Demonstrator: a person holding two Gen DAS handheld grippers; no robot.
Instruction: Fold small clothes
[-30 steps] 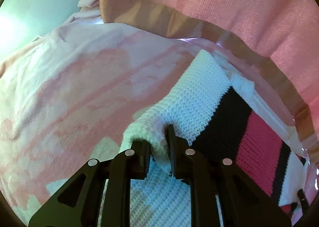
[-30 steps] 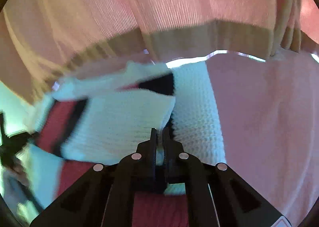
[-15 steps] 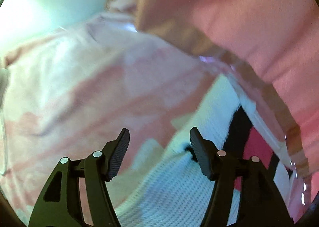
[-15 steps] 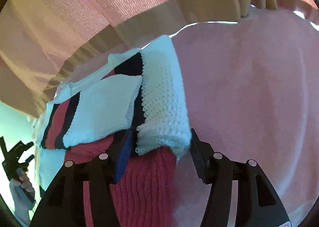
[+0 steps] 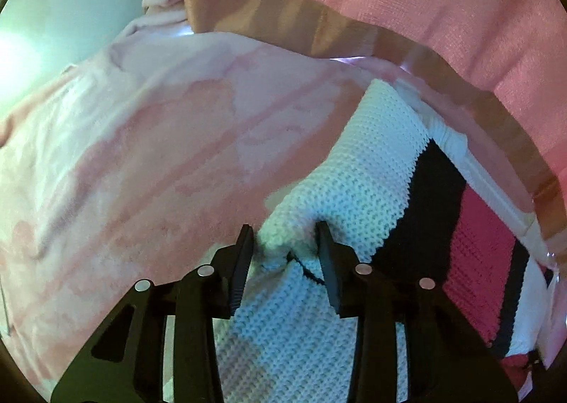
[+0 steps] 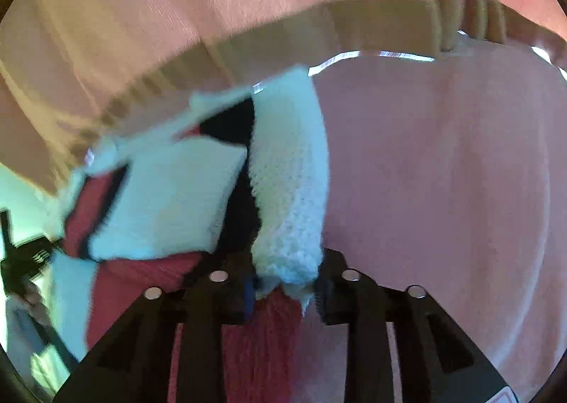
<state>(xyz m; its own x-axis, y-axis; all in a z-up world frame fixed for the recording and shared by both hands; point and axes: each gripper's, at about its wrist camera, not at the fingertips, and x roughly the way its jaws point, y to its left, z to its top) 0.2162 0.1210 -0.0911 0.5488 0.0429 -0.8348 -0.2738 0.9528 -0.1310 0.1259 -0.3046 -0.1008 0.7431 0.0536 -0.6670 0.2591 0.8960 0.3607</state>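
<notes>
Both grippers straddle folded corners of the knit sweater on the pink blanket.

The left gripper (image 5: 283, 243) is partly open, a white knit bunch between its fingers, not clearly pinched; the sweater (image 5: 372, 169) runs from it toward 1 o'clock. The right gripper (image 6: 283, 286) is likewise partly open around a rolled white sleeve (image 6: 290, 183) whose long axis points to 12 o'clock; its grip is uncertain. The blanket (image 6: 443, 172) lies to the sleeve's 3 o'clock side.
</notes>
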